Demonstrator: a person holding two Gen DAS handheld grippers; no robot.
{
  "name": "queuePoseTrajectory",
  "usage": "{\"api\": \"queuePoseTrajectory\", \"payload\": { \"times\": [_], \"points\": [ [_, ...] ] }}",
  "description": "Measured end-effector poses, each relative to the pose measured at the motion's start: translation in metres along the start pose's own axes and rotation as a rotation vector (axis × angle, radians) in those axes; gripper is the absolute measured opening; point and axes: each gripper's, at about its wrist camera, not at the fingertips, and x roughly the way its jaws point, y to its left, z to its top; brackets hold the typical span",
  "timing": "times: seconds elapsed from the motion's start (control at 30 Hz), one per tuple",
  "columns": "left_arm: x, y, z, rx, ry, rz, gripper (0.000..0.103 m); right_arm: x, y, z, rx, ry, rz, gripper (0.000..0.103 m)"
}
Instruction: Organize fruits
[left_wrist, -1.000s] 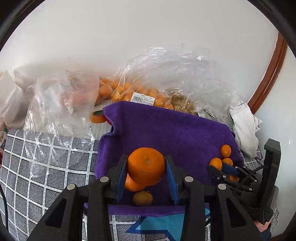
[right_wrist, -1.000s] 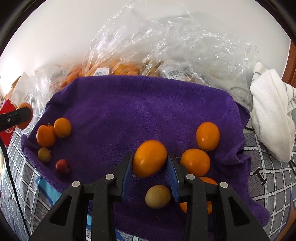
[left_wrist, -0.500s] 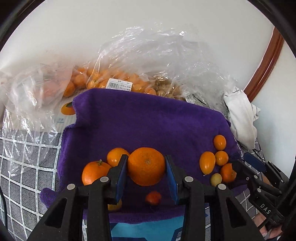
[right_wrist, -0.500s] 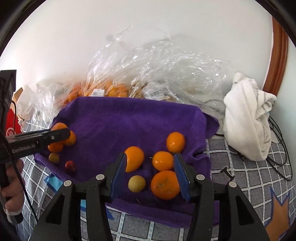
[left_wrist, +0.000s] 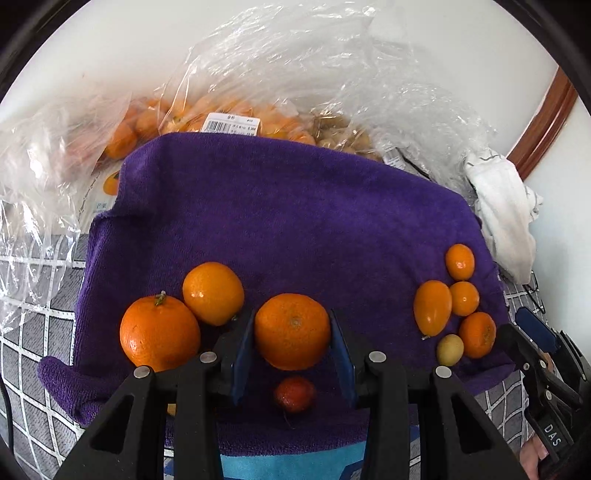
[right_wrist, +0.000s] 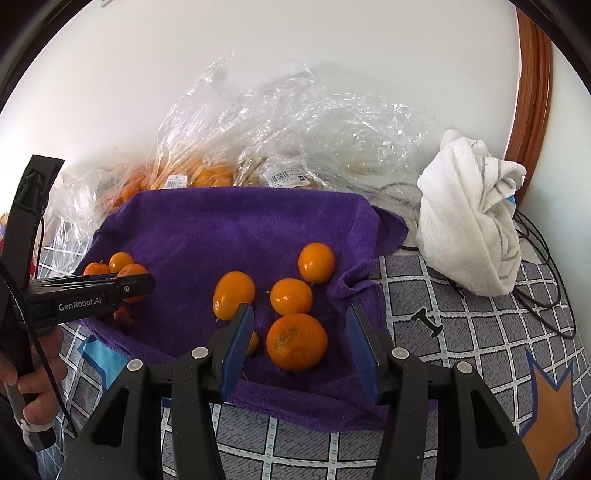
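My left gripper (left_wrist: 292, 332) is shut on an orange (left_wrist: 291, 330), held low over the purple towel (left_wrist: 288, 221) beside two oranges (left_wrist: 159, 330) at its front left. A small red fruit (left_wrist: 294, 393) lies below it. My right gripper (right_wrist: 300, 343) is open and empty above the towel's front right, where an oval orange fruit (right_wrist: 234, 295), a mandarin (right_wrist: 296, 341), two more orange fruits (right_wrist: 291, 296) and a partly hidden yellow fruit (right_wrist: 253, 342) lie. The left gripper also shows in the right wrist view (right_wrist: 125, 288).
Clear plastic bags (right_wrist: 280, 140) holding more oranges and brown fruit lie behind the towel against the wall. A bundled white cloth (right_wrist: 469, 214) and black cables (right_wrist: 535, 251) sit at the right. The tablecloth (right_wrist: 480, 332) is grey checked.
My right gripper has opened, released the oval orange fruit among the right cluster, and pulled back. My left gripper has carried its orange down toward the two oranges at the left.
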Motion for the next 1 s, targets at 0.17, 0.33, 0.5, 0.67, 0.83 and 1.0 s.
{"api": "queuePoseTrajectory", "payload": {
  "times": [0.17, 0.33, 0.5, 0.67, 0.83, 1.0],
  "points": [
    [0.004, 0.000, 0.000, -0.009, 0.001, -0.002, 0.038, 0.005, 0.001, -0.003, 0.002, 0.016, 0.000, 0.052],
    [-0.001, -0.003, 0.000, 0.001, 0.001, -0.008, 0.047, 0.007, 0.003, -0.005, 0.002, 0.038, -0.016, 0.052],
    [-0.029, -0.003, -0.003, 0.011, -0.044, -0.018, 0.059, -0.010, 0.002, -0.004, 0.028, 0.033, -0.031, 0.052],
    [-0.072, -0.001, -0.019, 0.046, -0.105, 0.018, 0.065, -0.043, 0.000, -0.004, 0.064, 0.021, -0.056, 0.053],
    [-0.122, 0.001, -0.048, 0.061, -0.175, 0.069, 0.071, -0.090, 0.000, -0.012, 0.100, -0.026, -0.082, 0.064],
    [-0.167, -0.003, -0.080, 0.074, -0.208, 0.077, 0.075, -0.140, 0.003, -0.025, 0.116, -0.055, -0.080, 0.068]
  ]
}}
